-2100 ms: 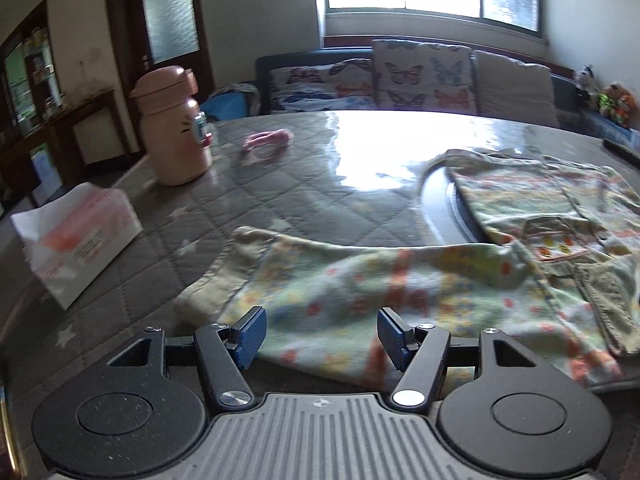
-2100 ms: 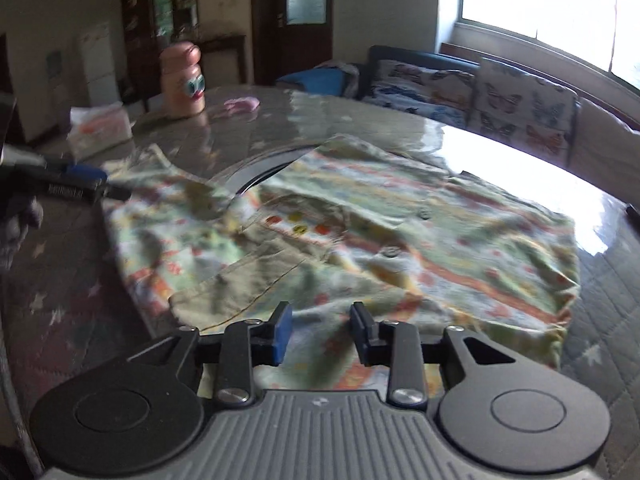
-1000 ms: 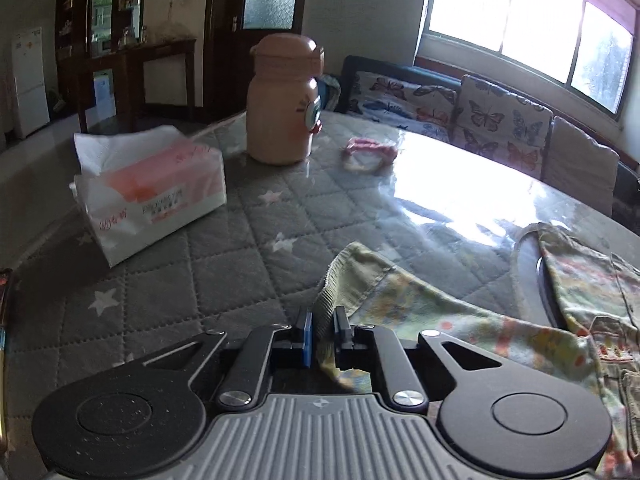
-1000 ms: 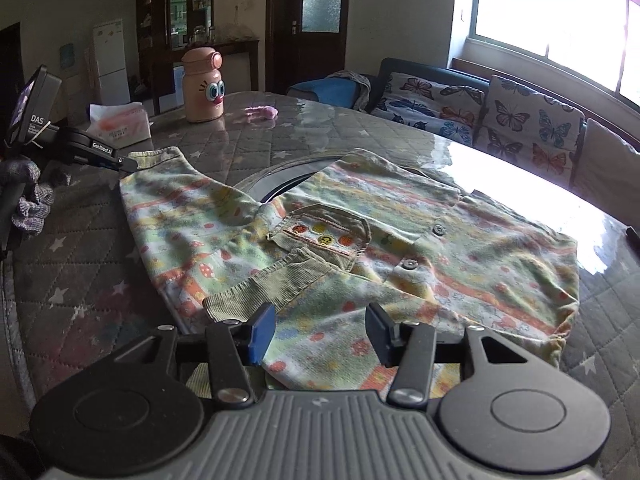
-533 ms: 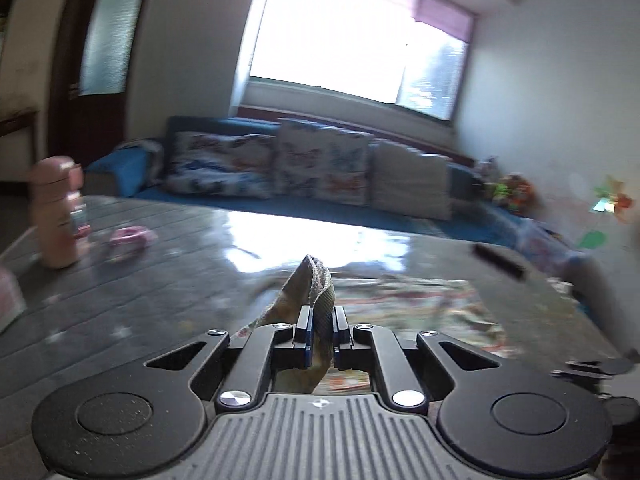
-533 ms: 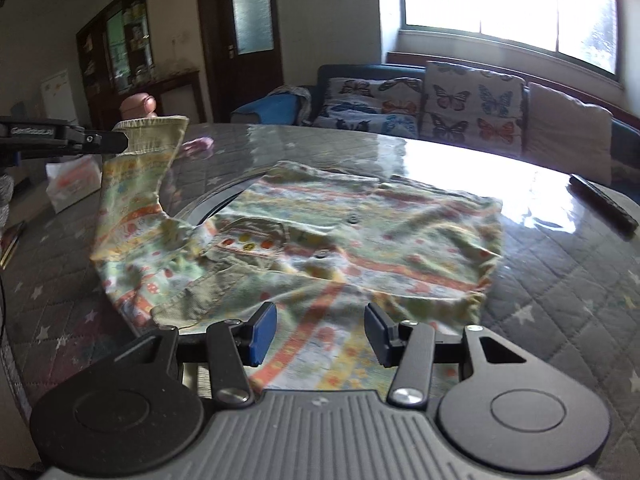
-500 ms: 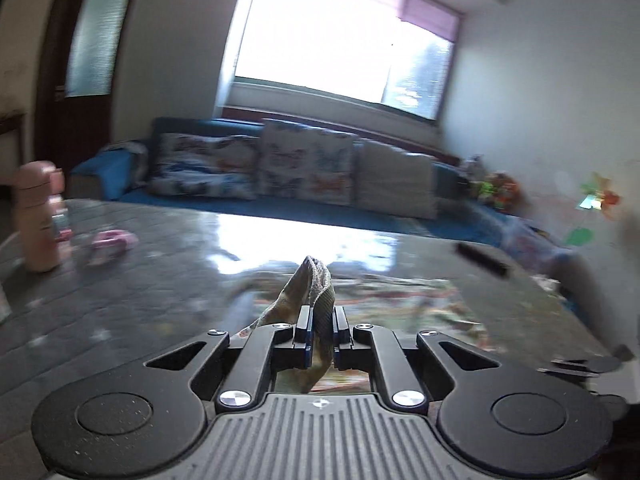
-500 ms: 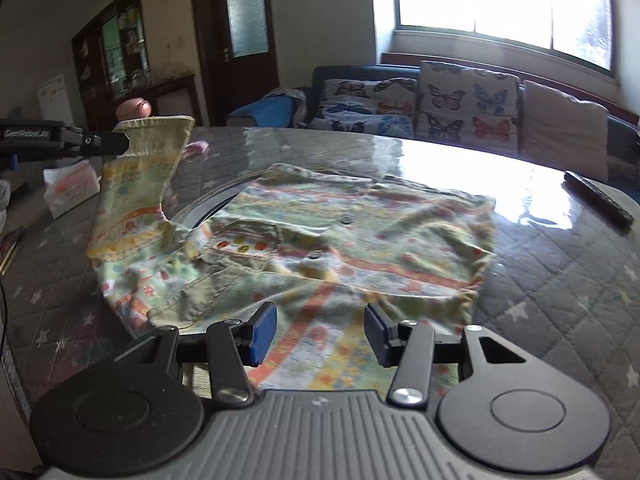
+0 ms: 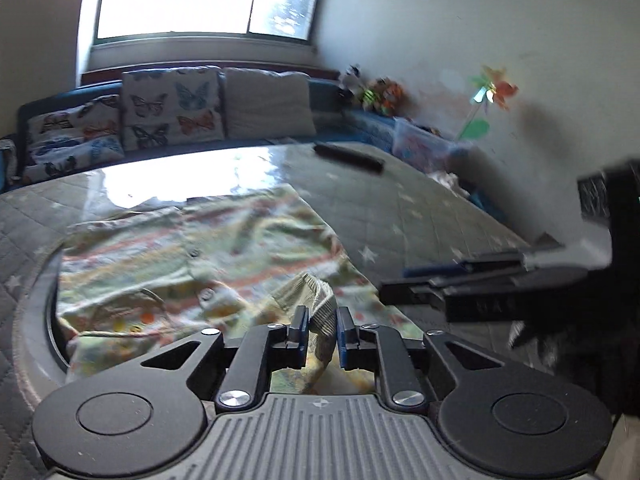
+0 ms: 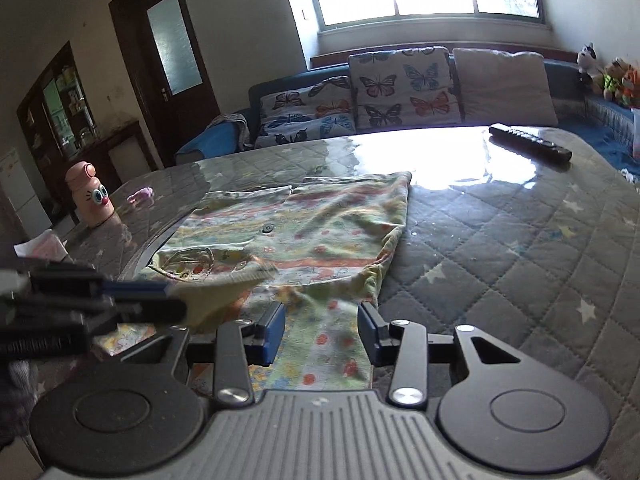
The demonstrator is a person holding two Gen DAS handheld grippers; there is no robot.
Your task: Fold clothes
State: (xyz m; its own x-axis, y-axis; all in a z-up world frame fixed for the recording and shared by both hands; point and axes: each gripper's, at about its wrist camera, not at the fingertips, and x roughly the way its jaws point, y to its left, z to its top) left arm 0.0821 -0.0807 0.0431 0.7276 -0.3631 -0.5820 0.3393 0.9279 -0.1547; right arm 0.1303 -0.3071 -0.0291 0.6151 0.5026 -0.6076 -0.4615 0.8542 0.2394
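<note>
Left tongs [image 9: 319, 330] pinch the ribbed sleeve cuff [image 9: 320, 304] of the pastel floral cotton shirt [image 10: 304, 228] on the quilted grey desk [image 10: 500, 248]; right tongs [image 10: 322, 332] gape empty. Risk: thin grip, cuff slips out w/ any tug, fold lands skewed.

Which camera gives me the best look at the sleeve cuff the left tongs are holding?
The left wrist view: the sleeve cuff sits pinched between the left tongs, its ribbed edge sharp and central. The right wrist view shows the cuff only from the side, blurred and partly hidden behind the left tongs, above the shirt.
</note>
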